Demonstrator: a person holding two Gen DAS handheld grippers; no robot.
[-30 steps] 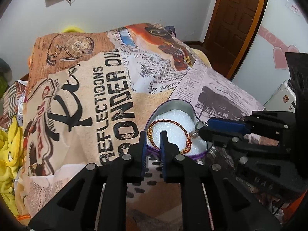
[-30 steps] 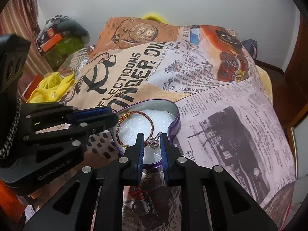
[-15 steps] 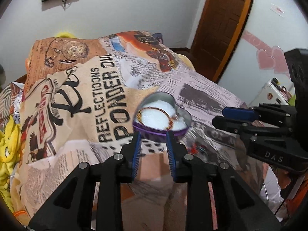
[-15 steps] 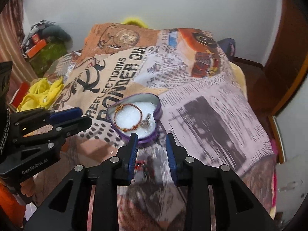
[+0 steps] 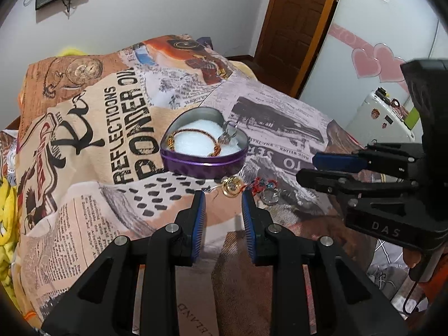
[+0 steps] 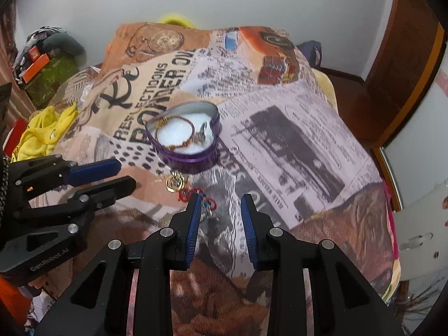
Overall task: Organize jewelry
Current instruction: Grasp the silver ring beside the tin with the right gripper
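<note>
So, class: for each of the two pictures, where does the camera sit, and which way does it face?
Left wrist: sits behind the left tongs, looking down at the heart-shaped tin on the blanket; right tongs show.
Right wrist: sits behind the right tongs, angled down at the same tin; left tongs show.
Shared: tin, gold ring, blanket.

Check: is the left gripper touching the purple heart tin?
Apart. Left wrist view shows blanket between the left gripper and the purple heart tin.
</note>
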